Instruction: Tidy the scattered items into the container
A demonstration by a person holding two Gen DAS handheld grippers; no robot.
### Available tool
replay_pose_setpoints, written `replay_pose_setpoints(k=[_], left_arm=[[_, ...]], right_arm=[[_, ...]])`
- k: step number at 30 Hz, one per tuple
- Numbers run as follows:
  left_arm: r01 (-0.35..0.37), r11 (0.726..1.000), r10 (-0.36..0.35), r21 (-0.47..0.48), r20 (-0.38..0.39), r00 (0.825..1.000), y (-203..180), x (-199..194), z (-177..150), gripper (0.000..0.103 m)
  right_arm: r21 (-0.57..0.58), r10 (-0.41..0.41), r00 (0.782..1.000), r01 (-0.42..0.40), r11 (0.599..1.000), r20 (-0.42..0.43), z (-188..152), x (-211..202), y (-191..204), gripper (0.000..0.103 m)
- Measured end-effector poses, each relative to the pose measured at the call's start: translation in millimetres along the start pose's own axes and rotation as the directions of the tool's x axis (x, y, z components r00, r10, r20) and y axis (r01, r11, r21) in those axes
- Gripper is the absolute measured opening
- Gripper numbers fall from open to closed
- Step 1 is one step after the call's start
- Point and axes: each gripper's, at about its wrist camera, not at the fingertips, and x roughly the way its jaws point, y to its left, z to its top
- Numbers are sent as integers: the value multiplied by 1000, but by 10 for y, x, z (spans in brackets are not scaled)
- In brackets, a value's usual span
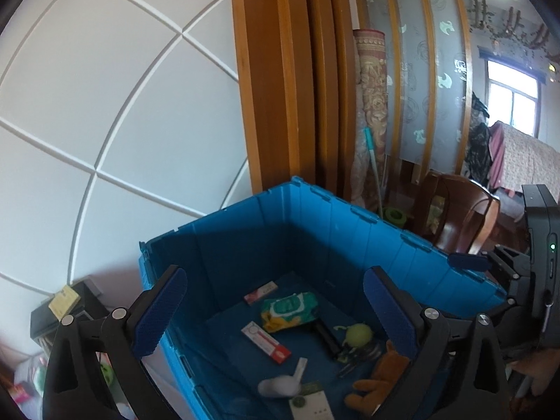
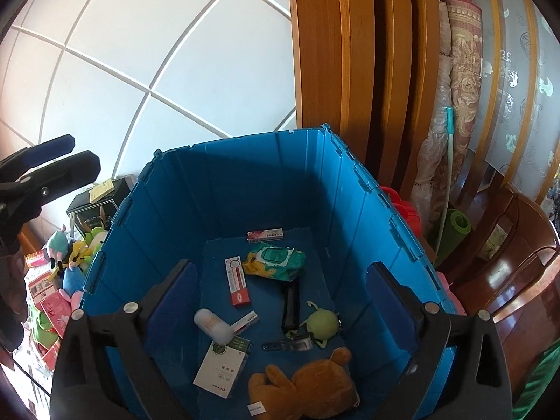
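A blue plastic crate point(image 1: 245, 231) point(image 2: 245, 175) stands open below both grippers. On its floor lie a brown teddy bear point(image 2: 315, 381), a green ball toy point(image 2: 322, 323), a green wipes pack point(image 2: 276, 260), a red-and-white box point(image 2: 238, 281), a white bottle point(image 2: 213, 325) and a white carton point(image 2: 222, 367). My left gripper point(image 1: 276, 315) hangs open over the crate's left side with nothing between its fingers. My right gripper point(image 2: 281, 301) is open above the middle of the crate, also empty. The teddy bear point(image 1: 381, 381) lies below the left gripper's right finger.
Outside the crate's left wall sit a heap of soft toys and boxes point(image 2: 63, 280) and a black box with a yellow note point(image 2: 101, 196). A wooden door frame point(image 2: 332, 70), rolled mats point(image 2: 462, 105) and a wooden chair point(image 2: 518, 280) crowd the right side.
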Motion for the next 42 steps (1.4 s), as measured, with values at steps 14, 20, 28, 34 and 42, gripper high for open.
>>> replay_pose_setpoints(k=[14,20,28,34,42], left_arm=[[-37,995,36,-93,-12,999,285,-553,-356,102],[-96,983,94,-159,-24,995,582,-1047,-773,102],[-243,939,230,-243,-79,970,1110,-1959,-1411,102],[-300,900,287,-317,-87,954,1524,-2769,-1961,102],[-368,844,359,-389,-98,928,1961,-3821,-2702,102]], right_arm=[[9,63,995,-64,998,78,-136,-521,380,103],[-42,106,990,-102,994,97,-284,-732,821,103],[-105,164,983,-155,982,83,-466,-949,1572,103],[-174,223,970,-205,963,94,-604,-1321,2334,103],[-246,274,957,-245,938,93,-1005,-1905,3310,103]])
